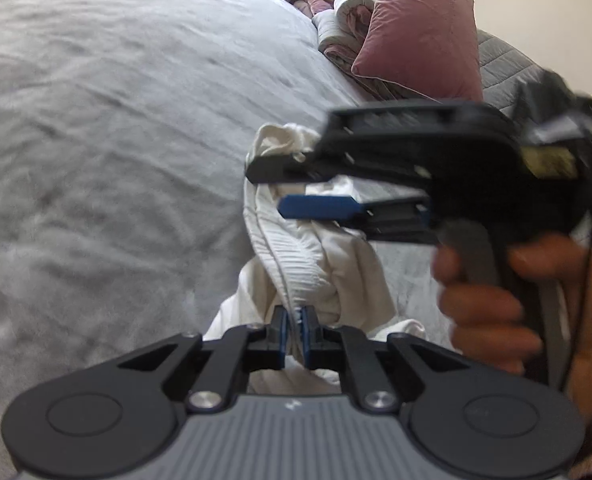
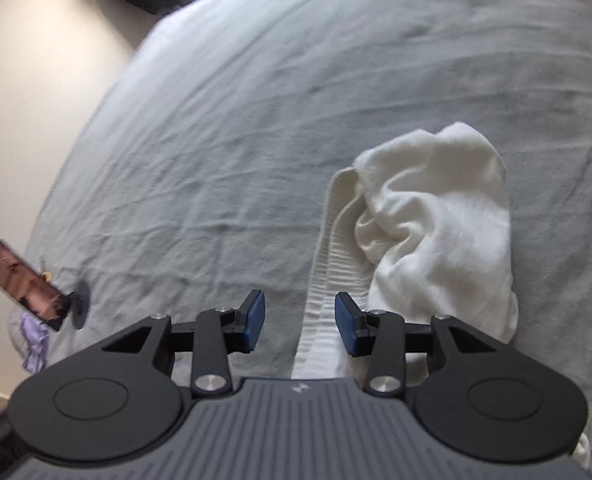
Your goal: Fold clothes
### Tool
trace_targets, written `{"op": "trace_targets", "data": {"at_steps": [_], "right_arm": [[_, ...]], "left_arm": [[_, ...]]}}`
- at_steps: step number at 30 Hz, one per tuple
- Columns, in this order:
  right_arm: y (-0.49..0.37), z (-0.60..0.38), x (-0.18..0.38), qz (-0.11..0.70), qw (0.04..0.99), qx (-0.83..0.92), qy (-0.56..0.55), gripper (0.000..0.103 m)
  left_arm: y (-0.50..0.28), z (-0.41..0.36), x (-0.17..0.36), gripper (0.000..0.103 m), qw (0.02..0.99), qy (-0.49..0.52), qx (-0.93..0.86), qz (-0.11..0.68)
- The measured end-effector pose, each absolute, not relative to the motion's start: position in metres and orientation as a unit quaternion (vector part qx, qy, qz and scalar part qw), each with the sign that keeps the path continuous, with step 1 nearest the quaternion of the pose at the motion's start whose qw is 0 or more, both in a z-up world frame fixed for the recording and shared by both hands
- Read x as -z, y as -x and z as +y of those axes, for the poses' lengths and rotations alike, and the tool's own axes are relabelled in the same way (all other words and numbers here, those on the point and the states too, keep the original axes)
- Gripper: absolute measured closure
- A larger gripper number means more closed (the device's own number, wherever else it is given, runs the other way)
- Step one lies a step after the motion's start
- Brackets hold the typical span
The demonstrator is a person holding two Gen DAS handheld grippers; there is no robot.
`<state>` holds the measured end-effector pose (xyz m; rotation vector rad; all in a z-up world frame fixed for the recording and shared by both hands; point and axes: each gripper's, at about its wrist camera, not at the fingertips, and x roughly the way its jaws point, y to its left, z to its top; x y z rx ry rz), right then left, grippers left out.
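On the grey bedsheet [image 2: 216, 140] lies your crumpled cream ribbed-hem garment [image 2: 435, 220], light, limp and slippery. Your left gripper [image 1: 294, 330] is clenched on its ribbed band; your right gripper [image 2: 299, 320] hangs released. Grab that hem further along.

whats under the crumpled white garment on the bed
The white garment lies bunched on the grey bedsheet, which shows all around it. Whatever sits beneath its folds is covered. The left claw pinches its ribbed edge.
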<state>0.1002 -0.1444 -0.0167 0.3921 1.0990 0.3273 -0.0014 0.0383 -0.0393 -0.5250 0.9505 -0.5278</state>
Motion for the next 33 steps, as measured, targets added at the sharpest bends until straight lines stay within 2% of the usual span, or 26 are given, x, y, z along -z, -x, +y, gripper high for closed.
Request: {"op": "trace_targets", "data": {"at_steps": [3,12,14,15,16,24,33], "right_arm": [[-0.109,-0.136,0.022,0.522,0.826,-0.136,-0.165,0.051],[-0.124,-0.106,0.028,0.507,0.859,-0.047,-0.06,0.052],[-0.125,-0.104,0.029,0.503,0.863,-0.031,-0.042,0.067],[-0.126,-0.104,0.028,0.5,0.865,-0.026,-0.036,0.084],[-0.128,-0.105,0.028,0.497,0.867,-0.023,-0.032,0.094],[-0.126,-0.1,-0.002,0.473,0.878,-0.041,-0.064,0.095],[-0.133,-0.049,-0.029,0.452,0.884,-0.088,-0.078,0.095]], "left_arm": [[0.001,0.043,0.044,0.096,0.823,0.251,0.255,0.442],[-0.006,0.044,0.045,0.096,0.808,0.28,0.258,0.45],[-0.006,0.045,0.043,0.096,0.807,0.283,0.257,0.45],[-0.003,0.048,0.043,0.096,0.808,0.284,0.258,0.448],[-0.002,0.052,0.042,0.096,0.808,0.286,0.258,0.446],[0.002,0.08,0.03,0.096,0.815,0.29,0.25,0.435],[-0.001,0.135,0.012,0.096,0.825,0.29,0.234,0.424]]}}
